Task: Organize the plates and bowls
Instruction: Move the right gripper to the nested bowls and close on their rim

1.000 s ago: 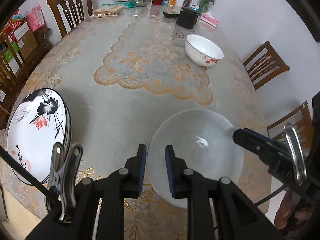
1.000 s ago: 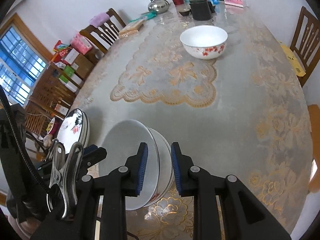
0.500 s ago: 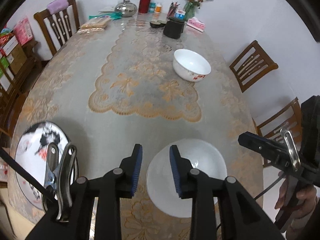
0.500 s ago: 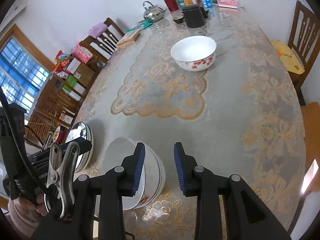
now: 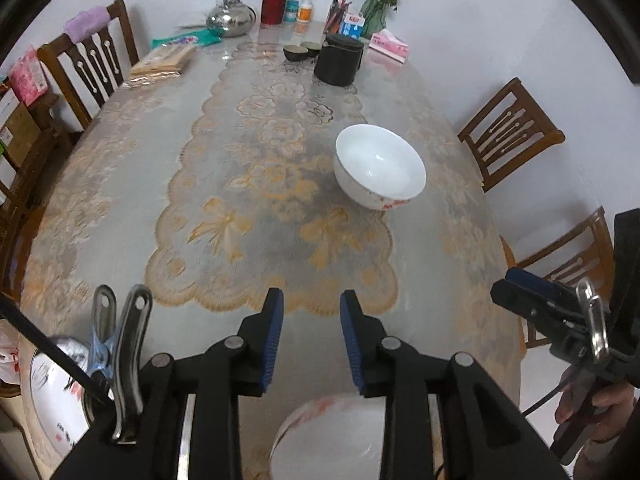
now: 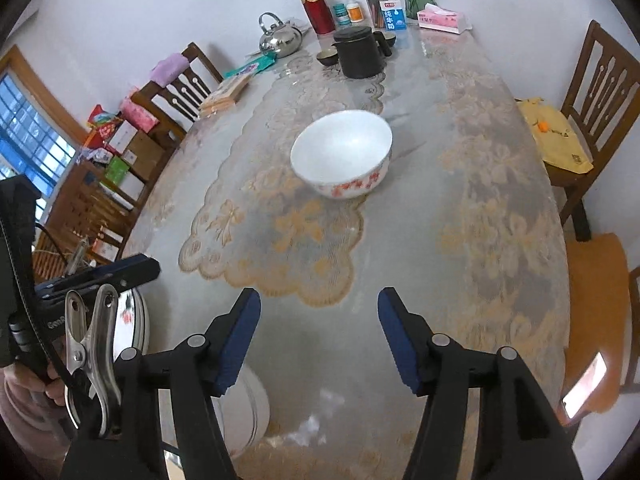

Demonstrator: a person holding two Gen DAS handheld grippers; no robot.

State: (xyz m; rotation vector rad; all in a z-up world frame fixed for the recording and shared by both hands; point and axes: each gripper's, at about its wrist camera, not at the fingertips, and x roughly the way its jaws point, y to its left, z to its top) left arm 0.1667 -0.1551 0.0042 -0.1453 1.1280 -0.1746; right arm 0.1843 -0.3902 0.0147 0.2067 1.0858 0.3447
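Bowl (image 5: 380,166) sits on lace-covered table (image 5: 120,184) among chairs (image 5: 512,132).

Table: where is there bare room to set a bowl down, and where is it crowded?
Free: the wide stretch of table between the lone bowl and the near edge, and the right side beside that bowl. Crowded: the far end, with the kettle, black canister, red bottle and tissues; the near-left corner holds stacked bowls and plates.
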